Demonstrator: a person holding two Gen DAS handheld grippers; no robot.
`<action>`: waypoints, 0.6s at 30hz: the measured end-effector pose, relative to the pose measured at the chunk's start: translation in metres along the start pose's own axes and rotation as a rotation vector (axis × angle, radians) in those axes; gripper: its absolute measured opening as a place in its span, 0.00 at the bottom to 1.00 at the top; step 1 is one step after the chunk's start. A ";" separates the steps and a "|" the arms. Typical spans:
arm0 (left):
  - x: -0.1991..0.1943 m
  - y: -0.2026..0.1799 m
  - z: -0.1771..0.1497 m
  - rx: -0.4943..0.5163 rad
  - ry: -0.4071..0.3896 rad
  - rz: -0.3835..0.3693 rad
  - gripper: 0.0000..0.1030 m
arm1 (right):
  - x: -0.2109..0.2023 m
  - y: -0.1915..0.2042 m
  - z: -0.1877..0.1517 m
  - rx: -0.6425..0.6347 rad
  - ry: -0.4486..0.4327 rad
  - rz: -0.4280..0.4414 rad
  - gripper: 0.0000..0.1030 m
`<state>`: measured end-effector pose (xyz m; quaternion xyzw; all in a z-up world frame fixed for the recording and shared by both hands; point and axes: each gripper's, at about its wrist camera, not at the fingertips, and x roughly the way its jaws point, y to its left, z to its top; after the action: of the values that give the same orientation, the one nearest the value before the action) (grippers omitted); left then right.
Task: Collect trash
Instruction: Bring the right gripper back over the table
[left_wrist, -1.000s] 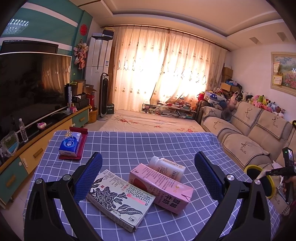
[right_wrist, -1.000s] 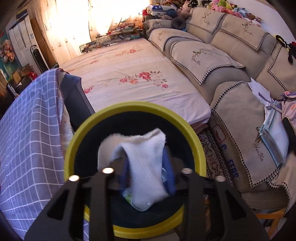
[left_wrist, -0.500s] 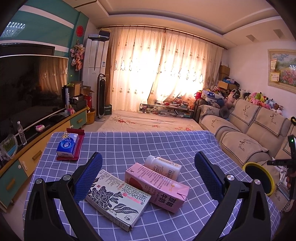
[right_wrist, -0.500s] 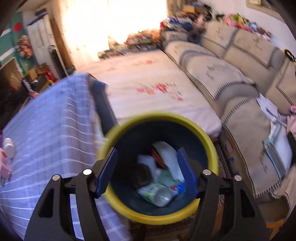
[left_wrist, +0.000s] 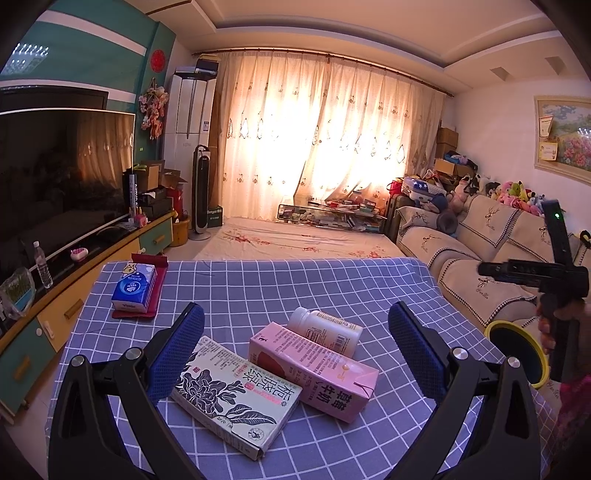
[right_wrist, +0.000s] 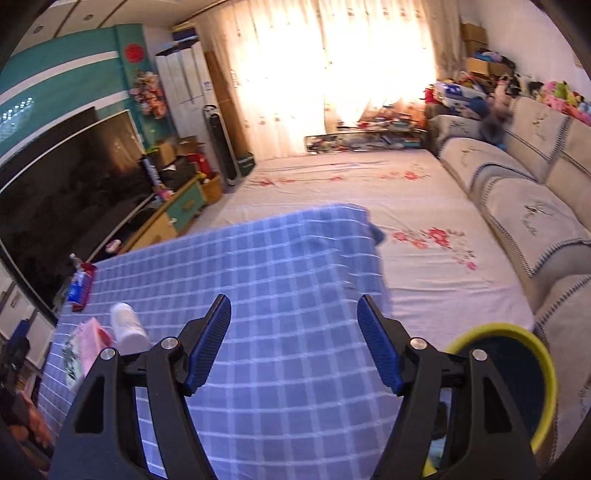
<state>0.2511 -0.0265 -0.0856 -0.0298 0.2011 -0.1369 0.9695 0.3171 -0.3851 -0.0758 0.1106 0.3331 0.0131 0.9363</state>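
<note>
Your right gripper is empty, blue pads apart with jaws opening and only checked cloth between them. The yellow-rimmed dark round trash bin sits low to its right, just off the table edge, presumably parked there so drops are a short swing.

Your left gripper hangs wide open over the blue-and-white checked tablecloth, nothing pinched. Between and just ahead of its pads lie the remaining trash: a cream carton with black flower print nearest the left pad, a pink milk carton touching it on the right, and a white plastic bottle lying on its side against the pink carton's far face.

All three lie flat and clustered, so I'd judge the bottle the cleanest next pick. From your right gripper they're far left.

The blue tissue pack on a red tray, well ahead-left, looks like a keeper, not trash.
</note>
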 end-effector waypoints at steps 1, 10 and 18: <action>0.000 0.001 0.000 -0.002 0.002 0.000 0.95 | 0.003 0.010 0.000 -0.007 -0.006 0.015 0.65; 0.011 0.003 -0.002 -0.007 0.042 -0.001 0.95 | 0.033 0.029 -0.022 -0.032 0.042 0.044 0.70; 0.013 0.026 -0.001 -0.052 0.079 0.109 0.95 | 0.035 0.025 -0.025 -0.019 0.026 0.038 0.70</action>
<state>0.2688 -0.0049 -0.0948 -0.0386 0.2442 -0.0795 0.9657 0.3298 -0.3519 -0.1103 0.1077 0.3430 0.0358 0.9325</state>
